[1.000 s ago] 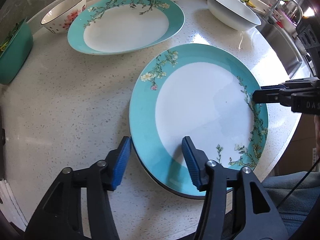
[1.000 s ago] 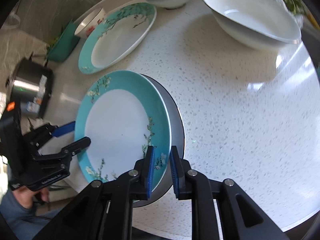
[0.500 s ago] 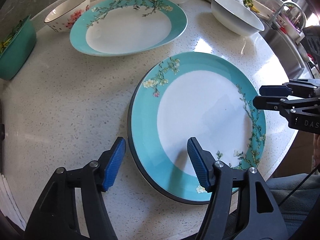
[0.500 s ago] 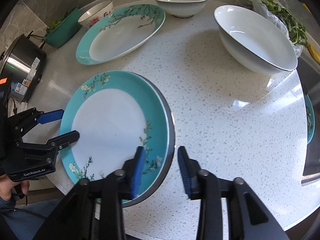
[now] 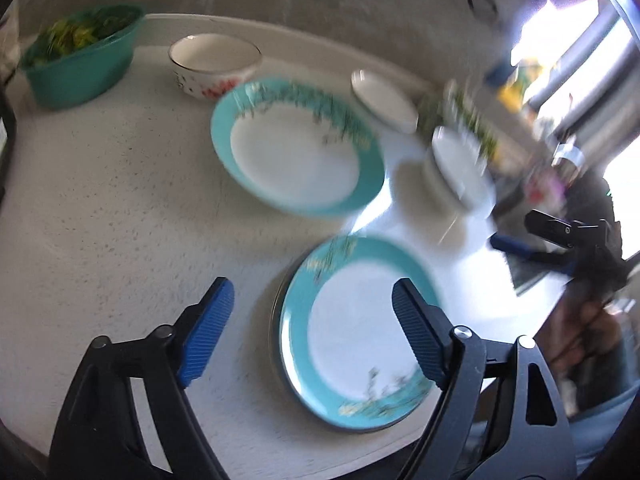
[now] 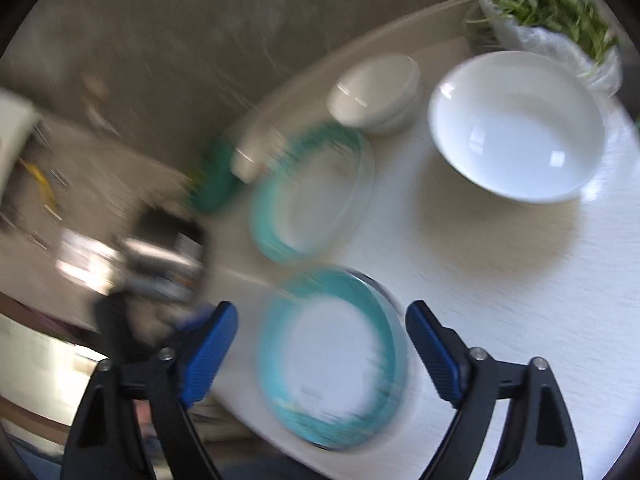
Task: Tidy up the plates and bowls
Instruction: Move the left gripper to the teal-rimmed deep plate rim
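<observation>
A teal-rimmed plate [image 5: 352, 344] [image 6: 332, 368] with flower sprigs lies on a dark plate at the counter's near edge. My left gripper [image 5: 316, 316] hovers above it, jaws opening, pads clear of the rim. My right gripper [image 6: 322, 332] also hangs over it, jaws opening wide with nothing pressed between them; in the left wrist view the right gripper [image 5: 520, 236] is seen to the right of the plate. A second teal plate [image 5: 296, 152] [image 6: 312, 196] lies farther back. Both views are blurred by motion.
A floral bowl [image 5: 214, 64] and a green basin [image 5: 80, 60] of greens stand at the back left. A small white bowl [image 6: 376, 92], a large white bowl [image 6: 516, 128] and a bag of greens [image 6: 552, 8] stand at the back right. The speckled white counter [image 6: 500, 300] ends just below the grippers.
Both grippers let go of the near teal plate's rim, spread wide and rose away from it. The plate stays flat on the dark plate.
</observation>
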{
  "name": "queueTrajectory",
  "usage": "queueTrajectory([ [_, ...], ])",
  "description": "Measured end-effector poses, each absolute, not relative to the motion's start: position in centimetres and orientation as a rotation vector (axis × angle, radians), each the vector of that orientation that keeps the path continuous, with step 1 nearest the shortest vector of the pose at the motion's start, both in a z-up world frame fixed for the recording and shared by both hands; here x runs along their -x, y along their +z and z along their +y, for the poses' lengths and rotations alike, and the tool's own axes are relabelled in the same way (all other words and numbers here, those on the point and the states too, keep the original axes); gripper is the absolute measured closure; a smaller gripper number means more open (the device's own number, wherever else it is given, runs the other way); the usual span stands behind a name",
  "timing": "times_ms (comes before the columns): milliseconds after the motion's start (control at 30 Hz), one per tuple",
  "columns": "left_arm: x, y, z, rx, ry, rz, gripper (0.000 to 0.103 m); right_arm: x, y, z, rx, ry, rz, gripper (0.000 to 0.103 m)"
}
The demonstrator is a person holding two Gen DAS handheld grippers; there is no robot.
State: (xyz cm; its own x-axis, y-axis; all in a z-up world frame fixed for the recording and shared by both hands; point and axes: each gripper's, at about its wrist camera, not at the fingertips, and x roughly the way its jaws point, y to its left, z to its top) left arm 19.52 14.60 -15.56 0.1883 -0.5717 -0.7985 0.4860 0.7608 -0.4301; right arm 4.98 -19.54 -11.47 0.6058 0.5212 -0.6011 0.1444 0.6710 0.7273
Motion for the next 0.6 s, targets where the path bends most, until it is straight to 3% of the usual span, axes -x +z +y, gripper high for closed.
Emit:
queueTrajectory([
  [67,-20.7,-15.0,15.3,0.141,-0.763,1.137,0.000,-6.2,-11.1,-20.1,-0.886,0.262,0.879,0.000],
  [167,-22.8,-14.6,15.7,0.169,-0.769,1.100,0.000,-8.6,-11.0,-20.0,-0.907,0.289,0.854,0.000],
  [600,-36.9,-19.2,13.2,0.186,-0.871,1.246,0.000,-16.4,-16.1,-20.6,-0.962,0.189,0.922,0.000],
])
